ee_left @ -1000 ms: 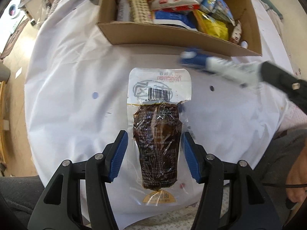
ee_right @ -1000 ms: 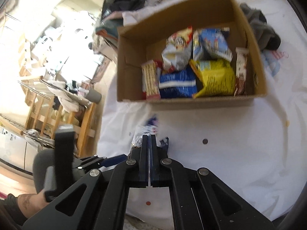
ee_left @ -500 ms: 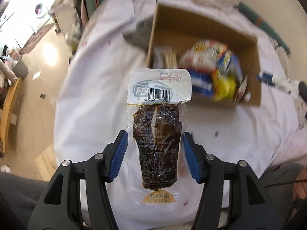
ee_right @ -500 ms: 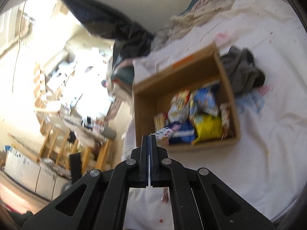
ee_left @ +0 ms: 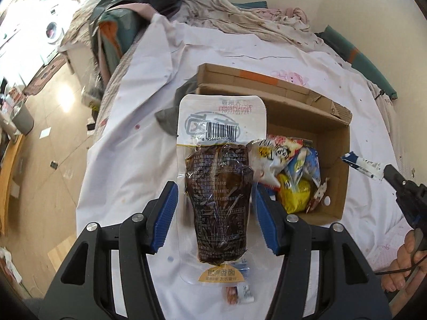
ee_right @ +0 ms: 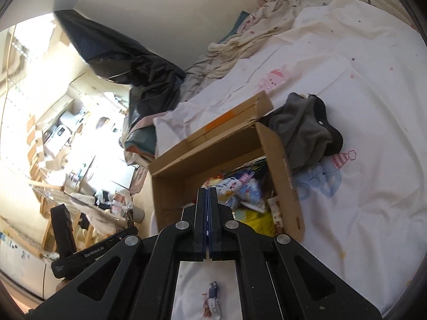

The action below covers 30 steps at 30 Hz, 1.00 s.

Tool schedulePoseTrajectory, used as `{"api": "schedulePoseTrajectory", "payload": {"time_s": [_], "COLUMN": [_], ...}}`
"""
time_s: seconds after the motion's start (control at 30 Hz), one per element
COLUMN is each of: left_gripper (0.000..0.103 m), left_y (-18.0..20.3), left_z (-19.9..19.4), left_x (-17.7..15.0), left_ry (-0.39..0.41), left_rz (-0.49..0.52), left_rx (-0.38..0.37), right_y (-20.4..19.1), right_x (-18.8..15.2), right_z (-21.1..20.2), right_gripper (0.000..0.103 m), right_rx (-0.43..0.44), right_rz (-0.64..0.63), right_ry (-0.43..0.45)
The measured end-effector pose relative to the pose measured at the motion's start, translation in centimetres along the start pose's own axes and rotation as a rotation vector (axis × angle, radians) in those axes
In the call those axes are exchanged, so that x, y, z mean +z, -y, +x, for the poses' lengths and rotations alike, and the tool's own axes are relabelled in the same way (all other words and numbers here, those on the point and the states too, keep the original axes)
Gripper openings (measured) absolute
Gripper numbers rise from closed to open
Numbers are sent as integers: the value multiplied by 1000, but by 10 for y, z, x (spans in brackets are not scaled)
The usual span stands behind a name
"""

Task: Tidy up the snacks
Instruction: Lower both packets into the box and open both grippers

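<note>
My left gripper (ee_left: 215, 188) is shut on a clear vacuum pouch of dark brown snack (ee_left: 221, 130) with a white barcode label, held in the air above the white sheet. Behind it sits an open cardboard box (ee_left: 344, 176) holding several bright snack bags (ee_left: 291, 165). At the right edge, my right gripper (ee_left: 387, 170) is shut on a thin blue-and-white packet (ee_left: 361, 164), beside the box's right wall. In the right wrist view the right gripper (ee_right: 206, 190) shows its jaws pressed together, in front of the box (ee_right: 288, 186) and its snack bags (ee_right: 245, 194).
A small wrapped snack (ee_left: 238, 293) (ee_right: 212, 301) lies on the sheet close below both grippers. A grey cloth (ee_right: 304, 133) (ee_left: 168, 117) is bunched against the box's far corner. A person's hand (ee_left: 408, 266) shows at lower right. Bedding piles up behind; the floor drops off at left.
Both grippers have risen and tipped upward, so the box now looks smaller and farther. The pouch stays in the left gripper. The right gripper with its packet has shifted to the box's right side.
</note>
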<state>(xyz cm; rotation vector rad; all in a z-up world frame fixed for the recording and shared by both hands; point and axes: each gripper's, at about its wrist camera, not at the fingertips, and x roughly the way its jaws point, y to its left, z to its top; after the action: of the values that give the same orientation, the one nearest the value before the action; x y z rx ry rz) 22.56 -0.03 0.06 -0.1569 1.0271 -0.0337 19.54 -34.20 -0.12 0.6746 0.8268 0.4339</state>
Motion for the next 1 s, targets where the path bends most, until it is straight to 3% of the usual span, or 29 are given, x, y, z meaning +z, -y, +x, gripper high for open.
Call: {"api": "schedulePoseTrajectory", "payload": {"time_s": [0.23,0.43,1.0], "left_gripper": [54,54,54], "left_y": [14,19,23], "left_z": [35,61,77], "left_x": [19,20,19], "left_ry": [-16,-3,16], "left_rz": [41,70,93], "left_rx": [12,5,15], "right_y": [4,5,11], "right_x": [7,1,-3], "right_z": [26,49,78], "right_gripper": [0,0,5], "right_rx": [-47,-149,-211], "right_rz": [-17,-66,-78], "right_ry": [-18,-57,-148]}}
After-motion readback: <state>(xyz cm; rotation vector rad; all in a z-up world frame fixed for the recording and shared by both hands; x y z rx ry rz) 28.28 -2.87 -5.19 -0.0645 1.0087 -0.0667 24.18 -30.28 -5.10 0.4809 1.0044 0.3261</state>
